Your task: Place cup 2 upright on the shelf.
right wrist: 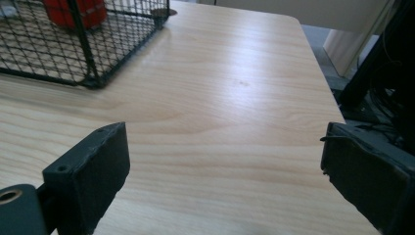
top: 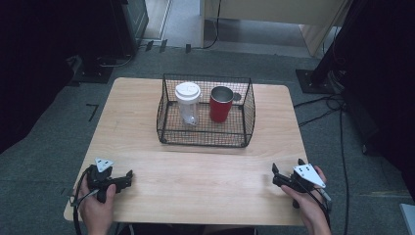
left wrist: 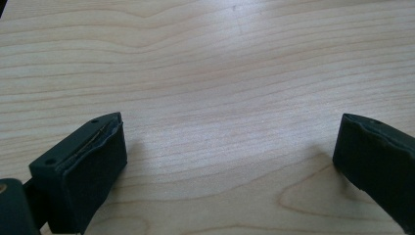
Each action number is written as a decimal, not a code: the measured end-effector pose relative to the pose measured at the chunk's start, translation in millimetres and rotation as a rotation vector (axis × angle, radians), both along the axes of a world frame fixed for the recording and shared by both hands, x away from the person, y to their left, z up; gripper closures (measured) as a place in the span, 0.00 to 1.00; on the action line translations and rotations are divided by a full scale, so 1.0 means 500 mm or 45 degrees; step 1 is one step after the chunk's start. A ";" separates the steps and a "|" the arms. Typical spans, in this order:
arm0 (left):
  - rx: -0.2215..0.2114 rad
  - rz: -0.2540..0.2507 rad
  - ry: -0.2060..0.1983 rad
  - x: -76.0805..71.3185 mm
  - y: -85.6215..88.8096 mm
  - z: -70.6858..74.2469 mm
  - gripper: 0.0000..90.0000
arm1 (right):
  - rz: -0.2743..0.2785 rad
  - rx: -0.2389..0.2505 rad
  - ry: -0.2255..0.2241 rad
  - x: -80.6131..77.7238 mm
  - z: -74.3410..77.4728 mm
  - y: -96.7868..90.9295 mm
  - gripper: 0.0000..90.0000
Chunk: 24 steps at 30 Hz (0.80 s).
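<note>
The left gripper (top: pixel 128 175) rests at the pale wooden table's (top: pixel 205 171) near left corner, jaws spread, empty; the right gripper (top: pixel 275 175), equally spread, sits at the near right corner; the black wire basket (top: pixel 205 134), holding a white lidded tumbler (top: pixel 188 103) and red metal cup (top: pixel 220 104), stands toward the far edge

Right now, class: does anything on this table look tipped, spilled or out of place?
Nothing stands out. The white lidded cup and the red cup stand upright, side by side in the wire basket; no spill shows on the table.

Black wire basket (top: pixel 205 132); pale smooth wood-grain table (top: pixel 195 176); glossy red cup (top: pixel 220 104).
</note>
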<state>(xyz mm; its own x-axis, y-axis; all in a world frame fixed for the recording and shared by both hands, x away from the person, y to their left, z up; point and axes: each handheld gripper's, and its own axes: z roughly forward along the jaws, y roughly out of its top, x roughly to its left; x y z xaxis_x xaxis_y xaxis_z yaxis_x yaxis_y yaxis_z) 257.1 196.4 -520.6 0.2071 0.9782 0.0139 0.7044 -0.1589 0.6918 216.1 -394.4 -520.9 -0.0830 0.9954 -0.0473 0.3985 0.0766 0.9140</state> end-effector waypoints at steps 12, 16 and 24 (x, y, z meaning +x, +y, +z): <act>0.000 0.000 0.000 0.000 0.000 0.000 0.00 | -0.006 -0.076 0.251 -0.012 -0.007 -0.034 0.05; -0.001 0.000 -0.002 0.000 0.000 0.000 0.00 | -0.018 -0.104 0.349 -0.013 -0.012 -0.041 0.05; 0.000 0.000 -0.002 0.000 0.000 0.000 0.00 | 0.005 0.001 0.414 -0.019 -0.013 -0.053 0.07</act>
